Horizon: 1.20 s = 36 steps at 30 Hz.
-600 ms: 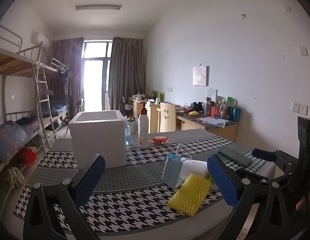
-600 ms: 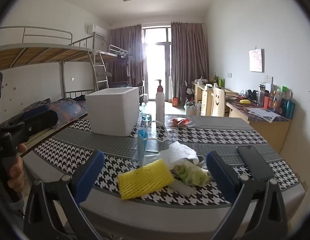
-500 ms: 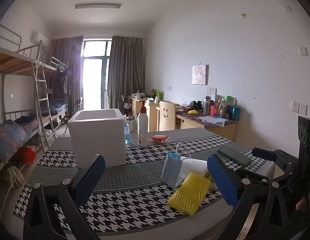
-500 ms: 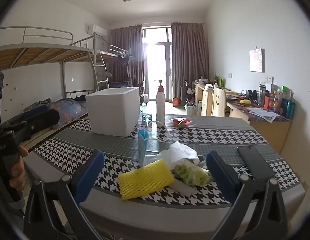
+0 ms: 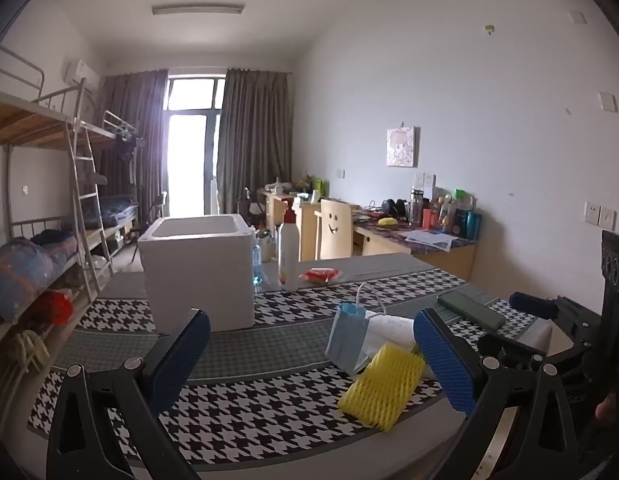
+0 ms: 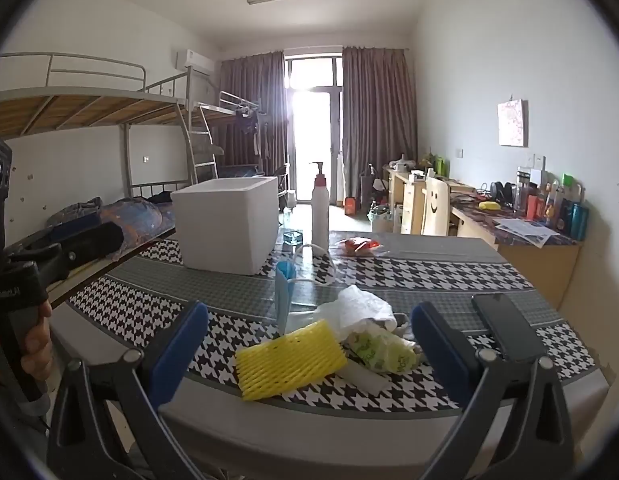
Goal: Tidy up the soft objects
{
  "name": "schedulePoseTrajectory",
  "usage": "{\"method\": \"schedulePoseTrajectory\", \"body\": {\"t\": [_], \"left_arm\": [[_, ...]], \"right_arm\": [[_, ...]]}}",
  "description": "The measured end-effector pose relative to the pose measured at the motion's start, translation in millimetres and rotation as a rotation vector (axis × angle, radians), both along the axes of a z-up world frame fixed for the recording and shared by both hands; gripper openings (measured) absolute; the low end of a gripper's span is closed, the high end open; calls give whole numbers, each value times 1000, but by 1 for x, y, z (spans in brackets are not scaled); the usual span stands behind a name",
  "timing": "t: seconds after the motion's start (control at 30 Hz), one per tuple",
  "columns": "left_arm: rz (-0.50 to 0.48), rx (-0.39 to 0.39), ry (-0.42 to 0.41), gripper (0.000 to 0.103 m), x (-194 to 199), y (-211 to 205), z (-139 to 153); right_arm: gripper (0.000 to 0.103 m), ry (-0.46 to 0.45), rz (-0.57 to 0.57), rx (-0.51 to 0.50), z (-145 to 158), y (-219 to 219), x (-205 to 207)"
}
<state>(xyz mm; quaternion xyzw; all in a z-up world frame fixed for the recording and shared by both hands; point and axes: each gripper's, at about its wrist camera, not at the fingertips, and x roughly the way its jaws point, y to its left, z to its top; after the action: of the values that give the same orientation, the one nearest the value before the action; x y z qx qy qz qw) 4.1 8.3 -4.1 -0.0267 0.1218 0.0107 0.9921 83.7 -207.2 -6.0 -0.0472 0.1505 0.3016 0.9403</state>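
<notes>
A yellow foam net sleeve lies near the table's front edge; it also shows in the left wrist view. Behind it are a blue face mask, a white crumpled tissue and a green-printed soft packet. A white foam box stands open-topped at the back left. My left gripper is open and empty, left of the pile. My right gripper is open and empty, with the yellow sleeve between its fingers' lines, short of it.
A pump bottle stands beside the box, and a red packet lies behind the pile. A black phone lies at the right. The houndstooth cloth covers the table. Bunk beds stand left, desks right.
The left wrist view has shifted slightly, with the box now a little further right. The right gripper and the objects have not visibly moved.
</notes>
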Motion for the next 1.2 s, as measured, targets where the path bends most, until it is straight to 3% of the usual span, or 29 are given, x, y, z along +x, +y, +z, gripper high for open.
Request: {"method": "schedulePoseTrajectory", "body": {"t": [1.2], "left_arm": [[-24,0,49,102,7,0,-5]], "right_arm": [[102,-18,-15,28,1,-5,3]]}}
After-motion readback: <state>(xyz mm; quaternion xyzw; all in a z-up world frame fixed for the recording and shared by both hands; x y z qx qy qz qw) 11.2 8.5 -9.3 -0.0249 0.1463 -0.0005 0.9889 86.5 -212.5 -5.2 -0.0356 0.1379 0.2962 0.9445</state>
